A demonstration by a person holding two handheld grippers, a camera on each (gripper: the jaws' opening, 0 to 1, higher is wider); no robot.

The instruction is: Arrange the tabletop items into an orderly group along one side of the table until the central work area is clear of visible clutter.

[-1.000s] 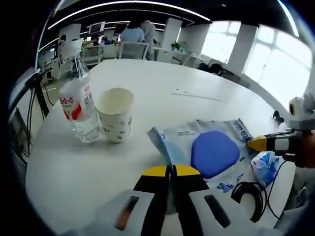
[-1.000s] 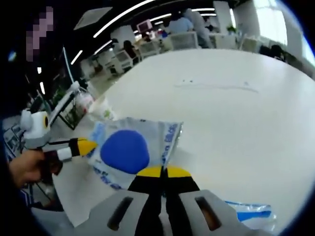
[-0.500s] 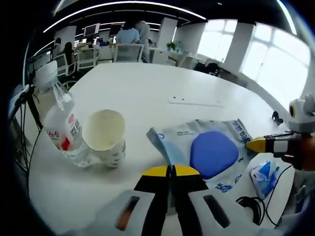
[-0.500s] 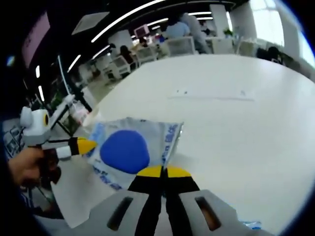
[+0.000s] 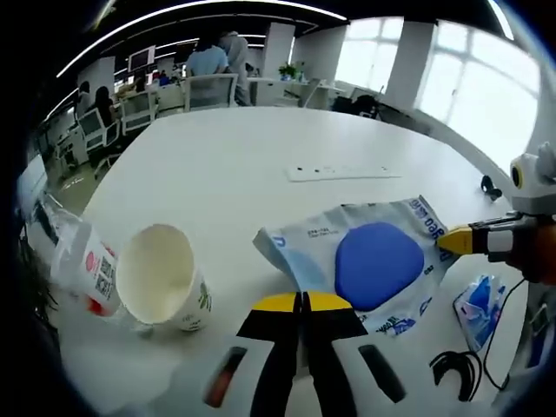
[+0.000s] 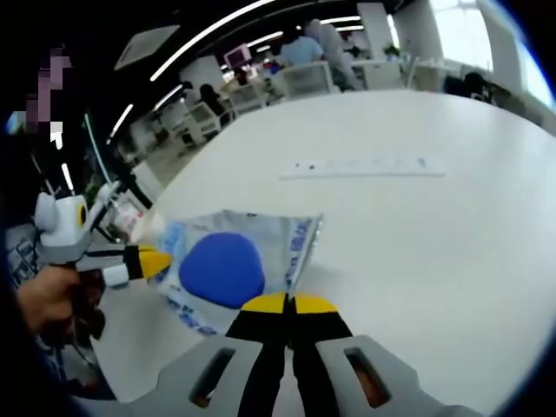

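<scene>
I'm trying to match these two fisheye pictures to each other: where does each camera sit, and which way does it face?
Left gripper view: rides on the left tongs, facing across the white table; paper cup and tipped-looking bottle to its left; right tongs enter from the right.
Right gripper view: rides on the right tongs, facing over the table; left tongs and the person's hand at left.
Shared: the blue-centred packet, pinched by both shut tongs.
</scene>
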